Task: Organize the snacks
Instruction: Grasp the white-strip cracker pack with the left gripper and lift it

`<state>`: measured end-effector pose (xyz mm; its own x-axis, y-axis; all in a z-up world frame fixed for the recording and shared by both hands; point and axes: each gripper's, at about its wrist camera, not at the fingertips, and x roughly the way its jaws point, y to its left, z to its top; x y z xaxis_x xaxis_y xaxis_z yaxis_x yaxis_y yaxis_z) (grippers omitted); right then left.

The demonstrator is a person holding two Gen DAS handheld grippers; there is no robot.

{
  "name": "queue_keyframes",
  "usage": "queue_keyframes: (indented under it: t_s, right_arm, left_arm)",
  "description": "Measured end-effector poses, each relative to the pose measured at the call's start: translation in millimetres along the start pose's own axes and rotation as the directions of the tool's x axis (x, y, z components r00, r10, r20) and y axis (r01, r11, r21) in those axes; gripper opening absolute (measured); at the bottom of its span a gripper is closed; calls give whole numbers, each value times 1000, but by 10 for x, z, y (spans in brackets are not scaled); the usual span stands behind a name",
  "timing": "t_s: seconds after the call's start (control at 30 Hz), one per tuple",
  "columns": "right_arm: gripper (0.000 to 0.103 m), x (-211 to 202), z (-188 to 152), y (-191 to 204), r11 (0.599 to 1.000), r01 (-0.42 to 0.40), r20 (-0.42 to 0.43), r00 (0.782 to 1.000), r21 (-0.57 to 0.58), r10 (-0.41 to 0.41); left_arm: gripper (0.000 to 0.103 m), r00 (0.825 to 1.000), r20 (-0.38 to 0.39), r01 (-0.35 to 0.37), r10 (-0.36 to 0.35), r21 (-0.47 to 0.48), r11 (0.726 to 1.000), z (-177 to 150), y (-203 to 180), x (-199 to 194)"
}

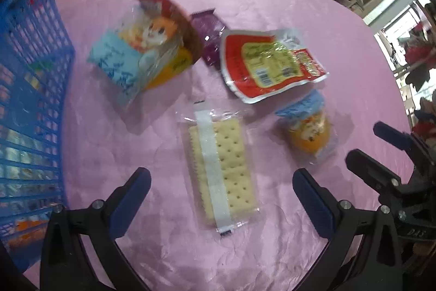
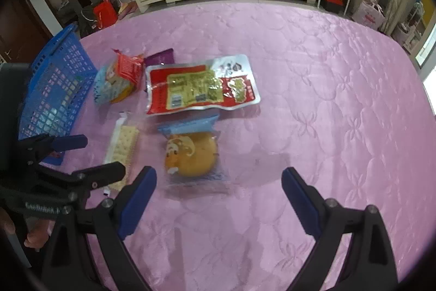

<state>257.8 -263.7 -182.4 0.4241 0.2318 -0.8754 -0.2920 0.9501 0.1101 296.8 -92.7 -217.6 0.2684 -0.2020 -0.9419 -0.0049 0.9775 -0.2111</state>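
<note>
Pretty evenly lit on my end, soft indoor light with blown-out daylight from the window [image 1: 406,18] at the right edge, and only faint shadows on the pink cover [image 2: 313,100]. My left view is smeared, so the cartoon snack bag [image 1: 141,53] is mushy, while the red foil pouch [image 2: 201,85] throws some glare. Heavy fisheye bending and black corners in both.

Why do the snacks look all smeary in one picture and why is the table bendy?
Left wrist view: motion blur smears the cartoon bun pack and blue basket; the cracker pack stays sharper. Right wrist view: clearer, with glare on the red pouch. Both views: the fisheye lens curves the pink tablecloth edges.
</note>
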Motion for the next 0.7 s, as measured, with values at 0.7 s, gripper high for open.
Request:
queue_keyframes:
  t_s: [0.7]
  right_arm:
    - [95,20,-76,-90,999,-14,-8,1000,37,15]
  left_arm:
    - [62,982,-28,-181,187,132,974,-27,-228,262]
